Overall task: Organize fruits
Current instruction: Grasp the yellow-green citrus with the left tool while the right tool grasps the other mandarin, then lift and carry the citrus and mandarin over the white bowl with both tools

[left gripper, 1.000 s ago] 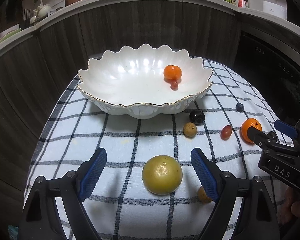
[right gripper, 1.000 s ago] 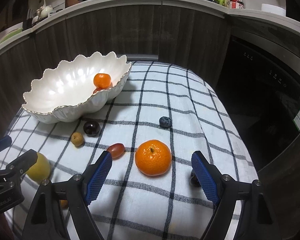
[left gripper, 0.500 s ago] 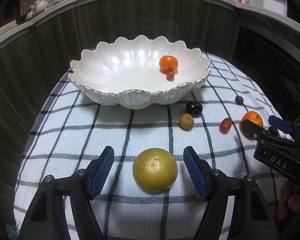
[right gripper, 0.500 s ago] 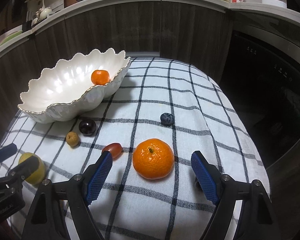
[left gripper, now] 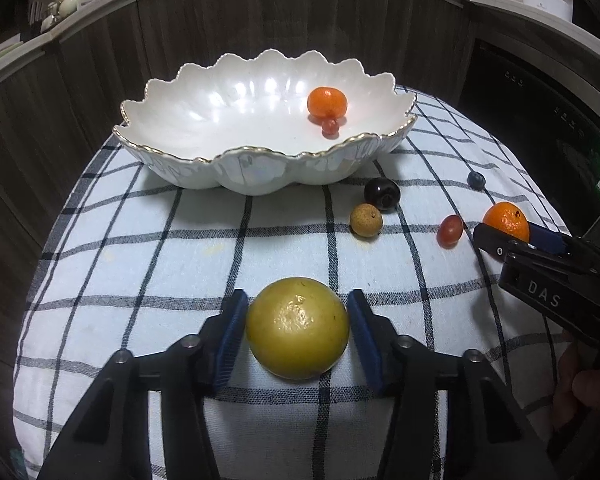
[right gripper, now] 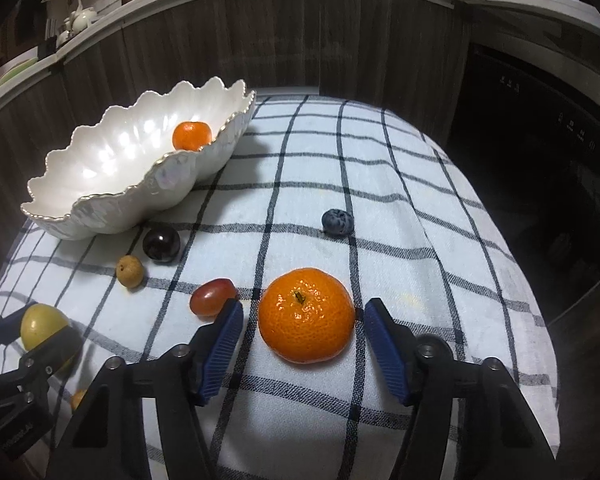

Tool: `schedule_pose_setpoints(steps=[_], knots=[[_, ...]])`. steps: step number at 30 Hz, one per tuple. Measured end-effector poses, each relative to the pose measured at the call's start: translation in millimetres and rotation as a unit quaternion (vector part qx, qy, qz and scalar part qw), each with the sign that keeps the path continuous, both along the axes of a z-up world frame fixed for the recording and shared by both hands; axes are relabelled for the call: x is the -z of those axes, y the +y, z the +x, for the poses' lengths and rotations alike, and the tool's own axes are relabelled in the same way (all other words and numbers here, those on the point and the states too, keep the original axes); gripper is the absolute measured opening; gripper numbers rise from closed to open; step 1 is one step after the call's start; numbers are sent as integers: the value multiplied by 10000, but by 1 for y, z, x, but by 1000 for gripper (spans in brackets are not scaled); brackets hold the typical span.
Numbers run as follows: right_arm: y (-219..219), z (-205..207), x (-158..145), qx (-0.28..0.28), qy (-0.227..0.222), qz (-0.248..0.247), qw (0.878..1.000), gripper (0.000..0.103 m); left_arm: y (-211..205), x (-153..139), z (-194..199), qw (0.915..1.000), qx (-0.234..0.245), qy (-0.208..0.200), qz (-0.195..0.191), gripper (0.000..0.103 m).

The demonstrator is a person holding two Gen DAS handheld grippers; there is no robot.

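A yellow-green round fruit (left gripper: 297, 328) lies on the checked cloth between the blue pads of my left gripper (left gripper: 296, 300). Its jaws are closing and the pads sit against the fruit's two sides. On the right a mandarin (right gripper: 306, 316) rests on the cloth between the pads of my right gripper (right gripper: 304, 308). These jaws are closing too, with a narrow gap still showing on each side. The white scalloped bowl (left gripper: 260, 152) at the back holds another mandarin (left gripper: 327, 101) and a small red fruit (left gripper: 330, 126).
Loose on the cloth between bowl and grippers lie a dark cherry (left gripper: 382, 194), a brown longan (left gripper: 366, 220), a red grape (left gripper: 450, 230) and a blueberry (left gripper: 476, 180). A small orange fruit (right gripper: 78, 398) peeks out near the front. Dark wood panels ring the table.
Both grippers have sunk toward the cloth and narrowed their jaws. The left pads have come in to the yellow fruit; the right pads have drawn closer to the mandarin.
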State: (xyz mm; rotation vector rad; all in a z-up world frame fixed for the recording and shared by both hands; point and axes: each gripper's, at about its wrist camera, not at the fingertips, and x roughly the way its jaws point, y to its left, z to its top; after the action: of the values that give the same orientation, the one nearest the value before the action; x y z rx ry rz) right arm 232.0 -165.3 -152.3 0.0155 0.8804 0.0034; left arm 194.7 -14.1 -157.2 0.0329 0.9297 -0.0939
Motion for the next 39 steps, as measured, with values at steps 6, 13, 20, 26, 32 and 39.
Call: schedule_pose_setpoints(steps=[6,13,20,26,32,39], knots=[[-2,3,3,28,94,56,9999,48,1,0,-1,10000,-16,-23,-37,48],[-1,0,0,21,36,45,10000,47,2,-3,-2,10000,-20,-42,-69,48],[2,-4,-10,-30,-50,36,10000,47,3,-10,-3,10000,-49,-42,-58,47],[5,-8,-21,-69,-135,24,9999,47,6,-20,-6,9998,-84,-137,-95,47],[9,-11,-32,-110,-214,30,9997,47,9,-32,-10,9995,-122,-267,-126,47],[17,-18,-46,-197,-342,19,9992,47,17,-46,-13,9988,-198,-403,-190,47]])
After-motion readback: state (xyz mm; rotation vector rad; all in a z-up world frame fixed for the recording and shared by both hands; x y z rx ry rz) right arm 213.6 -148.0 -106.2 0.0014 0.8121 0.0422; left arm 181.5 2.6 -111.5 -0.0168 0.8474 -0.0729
